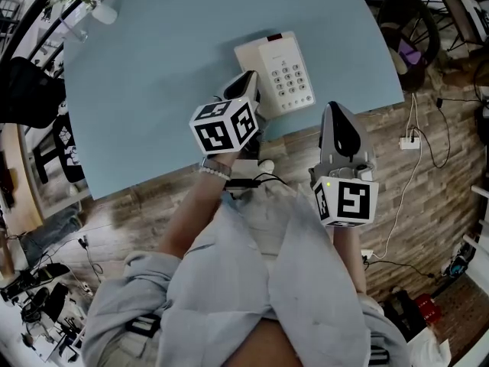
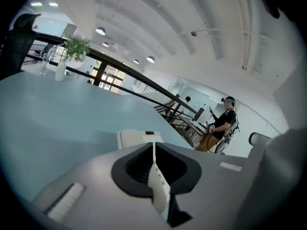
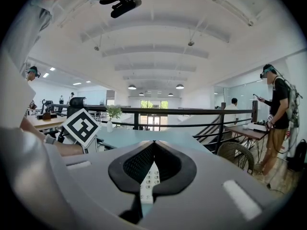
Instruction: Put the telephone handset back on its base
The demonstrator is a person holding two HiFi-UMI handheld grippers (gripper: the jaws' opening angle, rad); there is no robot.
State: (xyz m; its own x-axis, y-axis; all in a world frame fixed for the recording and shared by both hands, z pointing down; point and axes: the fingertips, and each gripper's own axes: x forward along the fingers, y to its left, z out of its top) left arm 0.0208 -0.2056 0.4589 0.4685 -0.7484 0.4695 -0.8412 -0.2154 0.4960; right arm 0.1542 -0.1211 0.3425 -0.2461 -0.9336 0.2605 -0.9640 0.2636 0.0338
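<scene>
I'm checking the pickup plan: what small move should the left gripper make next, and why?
Probably open the jaws of the left gripper. They stand together with nothing between them, and the telephone lies just ahead on the table; shut jaws cannot take hold of anything. The handset itself I cannot make out.

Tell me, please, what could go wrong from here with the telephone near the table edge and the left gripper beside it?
1. The telephone lies close to the near edge of the table. A nudge from the left gripper, right beside it, might push it off to the floor.
2. That gripper's jaws are together with nothing between them, and it hides the telephone's left part in the head view. Whether the handset sits properly cannot be checked.
</scene>
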